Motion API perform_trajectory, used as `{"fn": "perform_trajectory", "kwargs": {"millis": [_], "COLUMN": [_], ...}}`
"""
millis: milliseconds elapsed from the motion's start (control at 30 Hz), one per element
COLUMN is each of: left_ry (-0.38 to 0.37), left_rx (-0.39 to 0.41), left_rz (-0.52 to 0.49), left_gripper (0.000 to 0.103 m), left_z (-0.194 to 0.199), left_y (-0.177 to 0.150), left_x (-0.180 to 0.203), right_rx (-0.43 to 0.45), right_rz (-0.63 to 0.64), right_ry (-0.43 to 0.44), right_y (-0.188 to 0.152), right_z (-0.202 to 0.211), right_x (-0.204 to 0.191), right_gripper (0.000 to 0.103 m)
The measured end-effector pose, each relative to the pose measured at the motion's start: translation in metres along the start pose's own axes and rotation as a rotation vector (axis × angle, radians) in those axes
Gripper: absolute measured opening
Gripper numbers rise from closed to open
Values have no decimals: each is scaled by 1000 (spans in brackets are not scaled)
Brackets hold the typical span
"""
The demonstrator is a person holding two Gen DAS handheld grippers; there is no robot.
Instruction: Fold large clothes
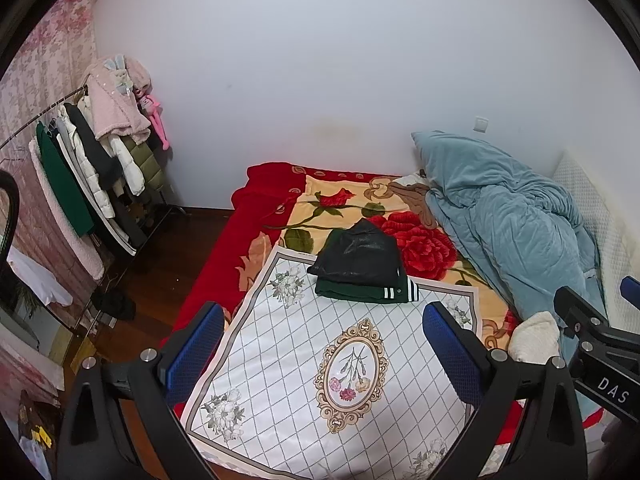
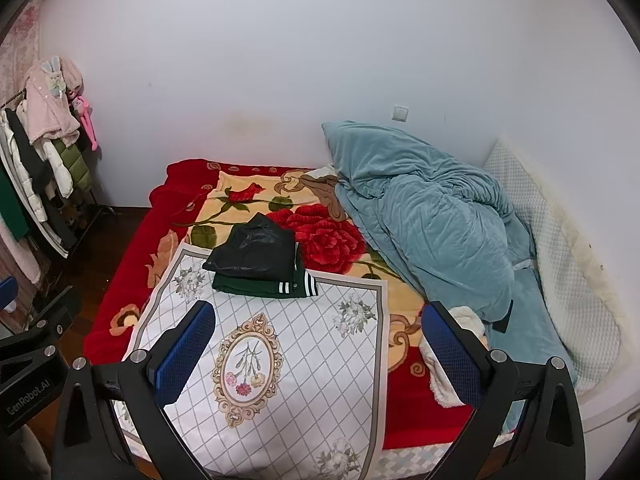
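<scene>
A folded black jacket [image 1: 360, 254] lies on top of a folded dark green garment [image 1: 366, 292] with white-striped cuffs, at the far end of a white checked cloth [image 1: 320, 380] spread on the bed. The stack also shows in the right wrist view: the black jacket [image 2: 256, 250] and the green garment [image 2: 260, 286] sit on the cloth [image 2: 280, 360]. My left gripper [image 1: 322, 344] is open and empty, held above the cloth, short of the stack. My right gripper [image 2: 318, 344] is open and empty too, above the cloth's right part.
A red rose blanket [image 1: 420, 240] covers the bed. A crumpled blue duvet [image 1: 512, 232] is heaped on its right side, with a white fleece piece [image 1: 536, 336] beside it. A clothes rack [image 1: 92, 168] stands at the left on the wooden floor [image 1: 168, 264].
</scene>
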State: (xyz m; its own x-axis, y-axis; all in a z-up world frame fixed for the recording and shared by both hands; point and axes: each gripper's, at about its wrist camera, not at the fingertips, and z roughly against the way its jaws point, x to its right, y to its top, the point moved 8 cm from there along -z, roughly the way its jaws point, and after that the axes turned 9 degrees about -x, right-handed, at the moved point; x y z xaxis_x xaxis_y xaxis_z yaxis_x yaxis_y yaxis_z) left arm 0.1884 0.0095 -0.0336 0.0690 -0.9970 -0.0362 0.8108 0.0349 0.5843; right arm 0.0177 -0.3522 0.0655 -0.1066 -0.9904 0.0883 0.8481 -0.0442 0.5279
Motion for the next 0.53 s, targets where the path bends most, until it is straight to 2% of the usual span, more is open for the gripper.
{"fn": "perform_trajectory", "kwargs": {"millis": [533], "left_ry": [-8], "left_rx": [5], "left_rz": [-3], "left_gripper": [101], "left_z": [1], "left_y": [2], "left_x": [0], "right_rx": [2], "right_rz": [-2], "right_ry": [-1], "right_y": [-3], "right_z": [1], "right_x": [0], "right_gripper": [103]}}
